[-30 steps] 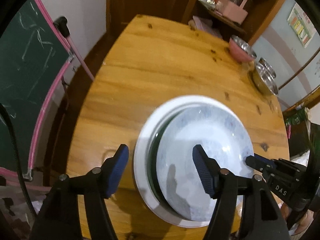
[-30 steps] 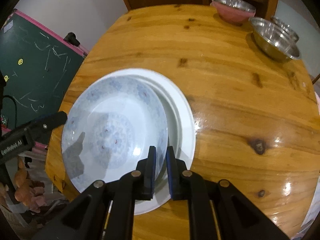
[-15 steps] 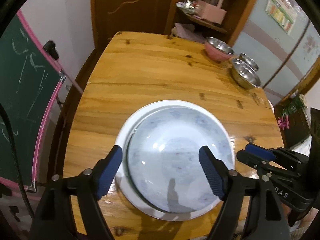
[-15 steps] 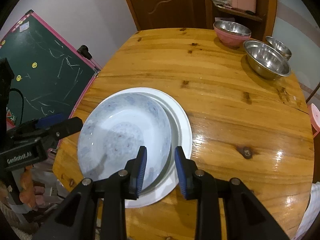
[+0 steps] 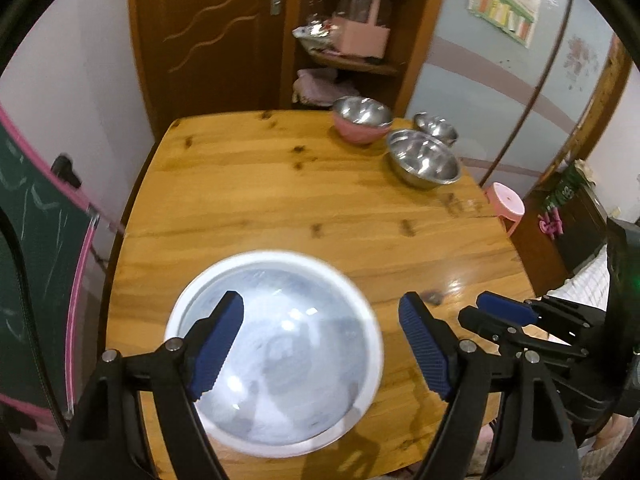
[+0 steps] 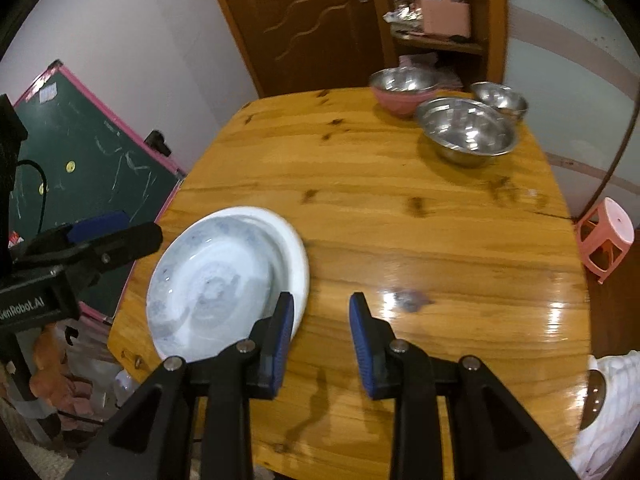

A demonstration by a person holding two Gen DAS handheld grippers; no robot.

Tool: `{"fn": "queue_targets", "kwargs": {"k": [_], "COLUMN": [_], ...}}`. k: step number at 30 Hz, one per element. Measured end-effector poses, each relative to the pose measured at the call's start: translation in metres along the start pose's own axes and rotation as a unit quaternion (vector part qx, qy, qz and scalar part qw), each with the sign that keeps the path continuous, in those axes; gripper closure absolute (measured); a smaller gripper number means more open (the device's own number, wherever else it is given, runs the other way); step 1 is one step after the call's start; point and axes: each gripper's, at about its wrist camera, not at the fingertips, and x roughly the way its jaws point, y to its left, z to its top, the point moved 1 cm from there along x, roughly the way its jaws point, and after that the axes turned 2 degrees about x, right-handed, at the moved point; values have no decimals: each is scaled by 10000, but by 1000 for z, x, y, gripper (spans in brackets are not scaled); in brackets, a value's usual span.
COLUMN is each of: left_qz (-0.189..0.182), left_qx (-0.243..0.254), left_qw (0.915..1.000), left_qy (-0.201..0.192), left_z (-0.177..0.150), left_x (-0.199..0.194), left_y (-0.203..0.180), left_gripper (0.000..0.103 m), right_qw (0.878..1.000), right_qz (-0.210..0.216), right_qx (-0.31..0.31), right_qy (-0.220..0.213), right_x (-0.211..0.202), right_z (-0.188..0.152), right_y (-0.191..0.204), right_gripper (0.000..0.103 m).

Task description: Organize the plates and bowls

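Your right gripper (image 6: pixel 320 346) and left gripper (image 5: pixel 320 346) both gape empty; the steel bowls (image 6: pixel 466 130) lie far beyond the stacked plates (image 6: pixel 224 280) (right side nearer).

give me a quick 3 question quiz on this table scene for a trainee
1. True or false: the patterned plate sits stacked on the white plate.
2. How many metal-lined bowls stand at the far end of the table? A) one B) two C) three
3. Fill in: neither the left gripper nor the right gripper holds anything; both stand ____.

Key:
1. True.
2. C: the pink bowl, the large steel bowl and the small steel bowl.
3. Open.
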Motion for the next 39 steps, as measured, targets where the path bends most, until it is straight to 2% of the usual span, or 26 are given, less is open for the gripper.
{"fn": "queue_targets", "kwargs": {"k": [7,11,19,25,28,29,33,39], "left_qz": [-102,-166,-207,-33,-65,-64,-40,41], "left_qx": [181,159,-108,-288,-403,-446,-550,-544], "left_qw": [9994,9989,9988,9995,9991,9988,9975,9954], "left_qy": [-283,-405,-433,-85,115,203,452,782], "left_z": [51,83,149,178,187,190,197,198], "left_x": [-1,3,47,122,159,170,212,263], "left_y": [-47,-66,-86,-95,-95,-94,-94,-94], "left_gripper": [23,21,21,21,21,21,21,21], "right_qw": [9986,9977,9953,9929,9920,9920,9878,9831], "right_qz": [-409,-463,-441,-242,-241,-241,-250,-151], "right_qx": [119,269,728,1135,1241,1241,1510,1705], "right_qy": [-322,-410,-462,-274,-72,-72,281,656], "right_x": [-44,-59,-72,-36,1,1,48,95], "right_z": [34,52,106,136,155,155,174,185], "right_y": [-62,-87,-154,-196,-217,-217,-245,-261], "right_gripper": [74,74,74,74,74,74,74,74]}}
